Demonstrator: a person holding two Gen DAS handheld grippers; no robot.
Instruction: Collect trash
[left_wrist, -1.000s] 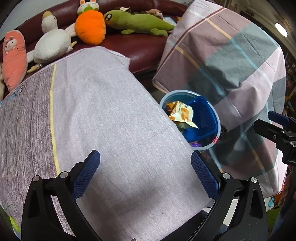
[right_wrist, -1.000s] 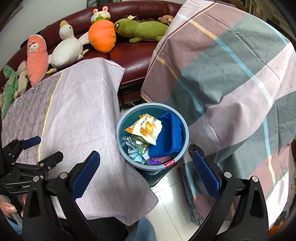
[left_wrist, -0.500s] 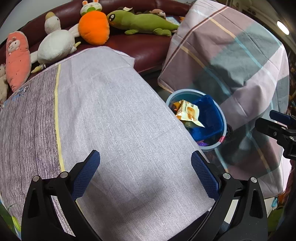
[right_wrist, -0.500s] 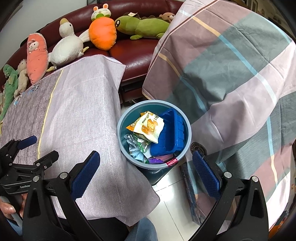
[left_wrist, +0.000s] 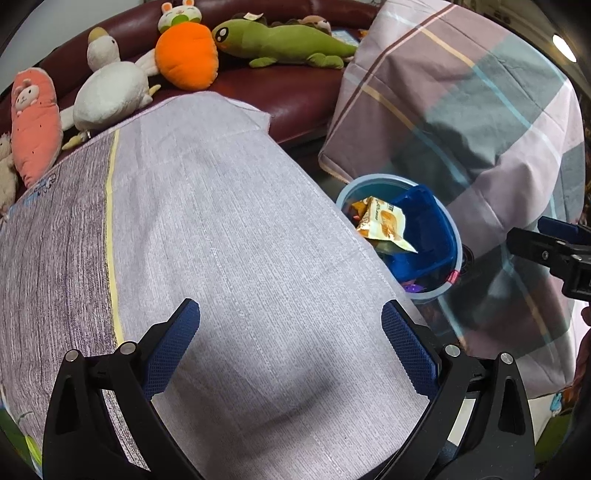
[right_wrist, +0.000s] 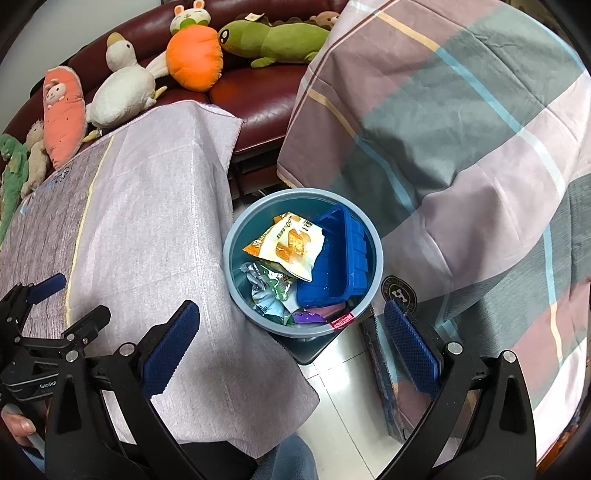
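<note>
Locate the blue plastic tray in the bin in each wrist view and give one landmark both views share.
Left wrist: blue plastic tray at right of centre, inside the bin, partly behind the table edge.
Right wrist: blue plastic tray just right of centre, leaning in the bin's right half.
Shared landmark: orange carrot plush on the sofa, upper middle.

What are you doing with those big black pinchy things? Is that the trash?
A person is tidying up trash with two tongs, one in each hand. Both the left tongs and the right tongs are open and empty. The round blue bin on the floor already holds a yellow snack wrapper, a blue plastic tray and crumpled packets. No trash shows on the grey cloth.
</note>
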